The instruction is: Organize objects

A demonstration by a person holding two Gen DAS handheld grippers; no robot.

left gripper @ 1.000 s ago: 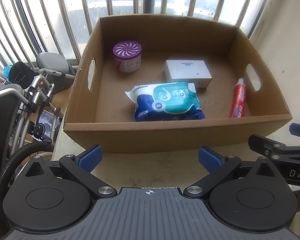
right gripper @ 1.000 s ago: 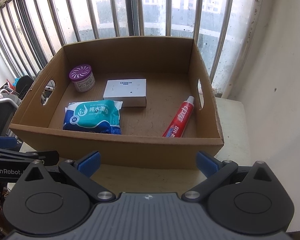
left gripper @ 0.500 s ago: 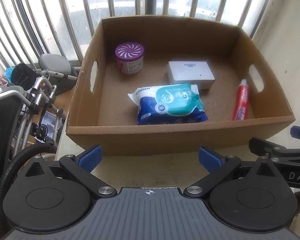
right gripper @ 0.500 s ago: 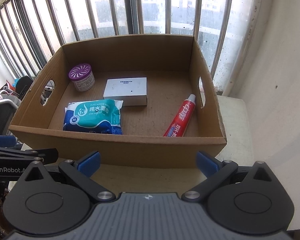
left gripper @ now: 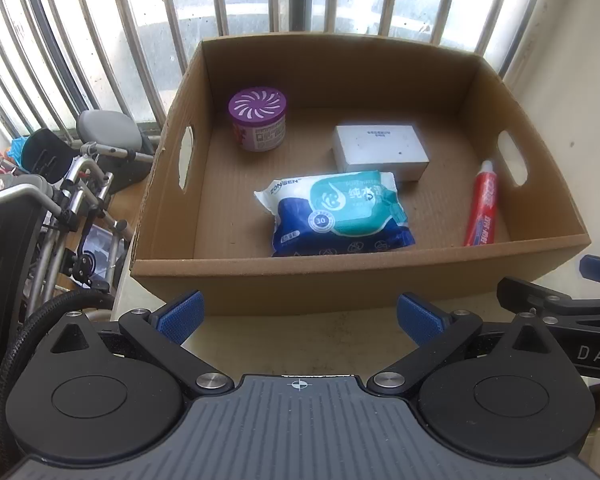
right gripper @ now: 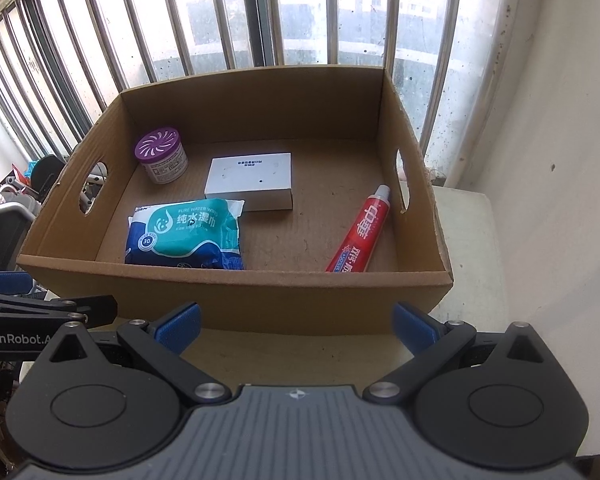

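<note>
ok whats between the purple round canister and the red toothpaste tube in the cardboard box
The white rectangular box and the blue-teal wipes pack lie between them, with bare cardboard floor nearer the tube; the right wrist view shows it.

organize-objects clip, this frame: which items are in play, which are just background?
In play:
box
purple can
white carton
wipes pack
toothpaste
left gripper, jaws open, nothing held
right gripper, jaws open, nothing held

Background:
window bars
wheelchair
white tabletop
wall

One cardboard box [right gripper: 236, 296] holds one purple-lidded jar [right gripper: 162, 160], one white carton [right gripper: 250, 180], one wipes pack [right gripper: 186, 234], one toothpaste tube [right gripper: 360, 236].
</note>
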